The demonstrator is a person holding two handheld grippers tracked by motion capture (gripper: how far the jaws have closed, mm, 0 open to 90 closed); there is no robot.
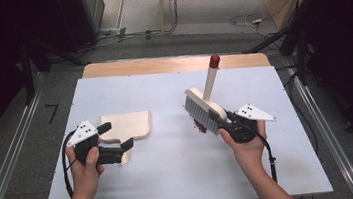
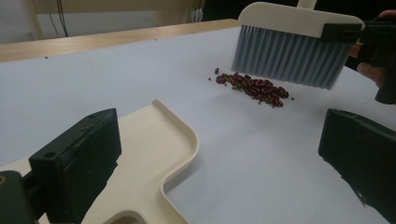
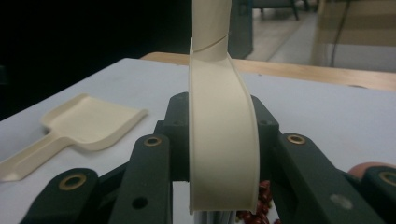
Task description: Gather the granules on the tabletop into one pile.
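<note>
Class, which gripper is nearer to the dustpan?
Left. The left gripper hangs open over the dustpan handle; the right gripper, clamping the brush, is across the table.

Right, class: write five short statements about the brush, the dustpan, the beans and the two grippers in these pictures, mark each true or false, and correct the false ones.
1. The right gripper is clamped on the brush. True.
2. The left gripper is shut on the dustpan. False: its jaws stand open over the dustpan's handle.
3. The red beans lie inside the dustpan. False: they lie on the table, beside the bristles.
4. The brush handle has a red tip. True.
5. The dustpan is cream-coloured. True.
</note>
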